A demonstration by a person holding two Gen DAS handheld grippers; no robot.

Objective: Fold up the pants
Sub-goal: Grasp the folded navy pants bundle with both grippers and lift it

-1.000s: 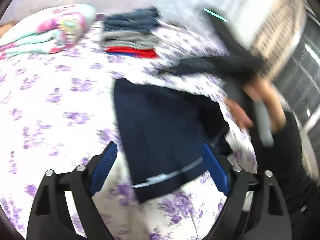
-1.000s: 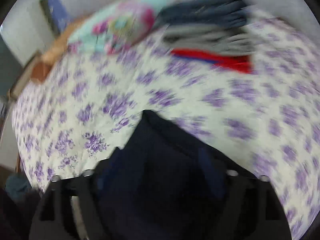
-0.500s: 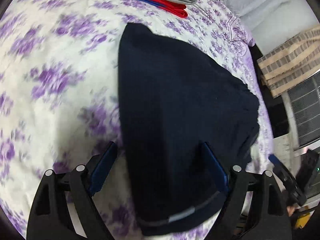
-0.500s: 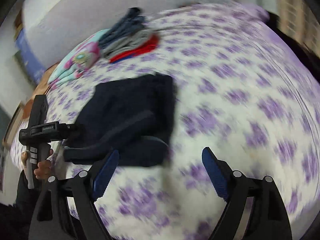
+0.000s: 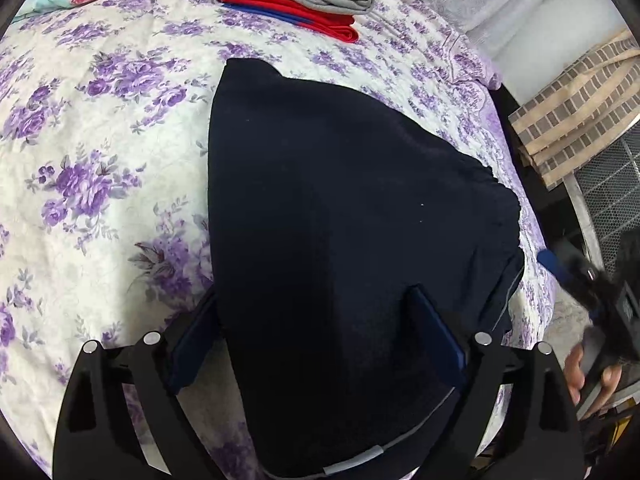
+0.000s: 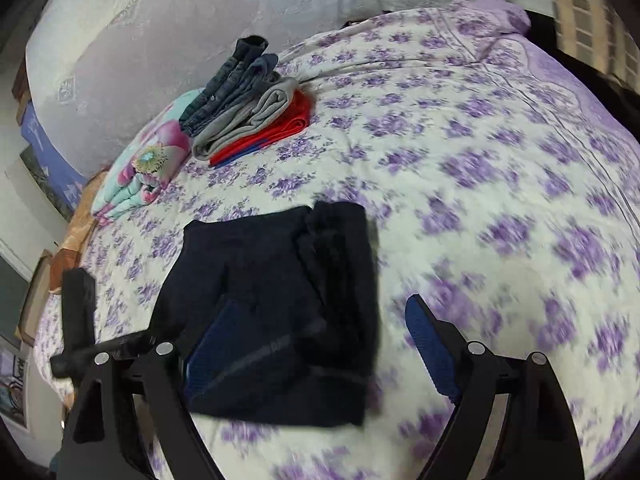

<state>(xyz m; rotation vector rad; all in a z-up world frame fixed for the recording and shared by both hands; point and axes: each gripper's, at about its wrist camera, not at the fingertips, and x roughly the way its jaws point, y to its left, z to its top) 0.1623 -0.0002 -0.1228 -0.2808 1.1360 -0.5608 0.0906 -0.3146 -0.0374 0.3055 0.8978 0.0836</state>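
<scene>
1. Folded dark navy fabric pants [image 5: 340,240] lie flat on the white bedspread with purple flowers [image 5: 100,160].
2. Left gripper [image 5: 316,344] hovers over the pants, jaws spread wide, gripping nothing.
3. Right gripper [image 6: 316,348] also released, over the pants' right edge.
4. Stack of folded grey, red and denim clothes [image 6: 248,104] lies well apart, beside a pink-and-teal floral quilt [image 6: 148,168].

My left claw [image 5: 316,344]: jaws wide, over the cloth.
Folded navy fabric pants [image 5: 340,240]: flat on purple-flowered white bedspread [image 5: 100,152].
</scene>
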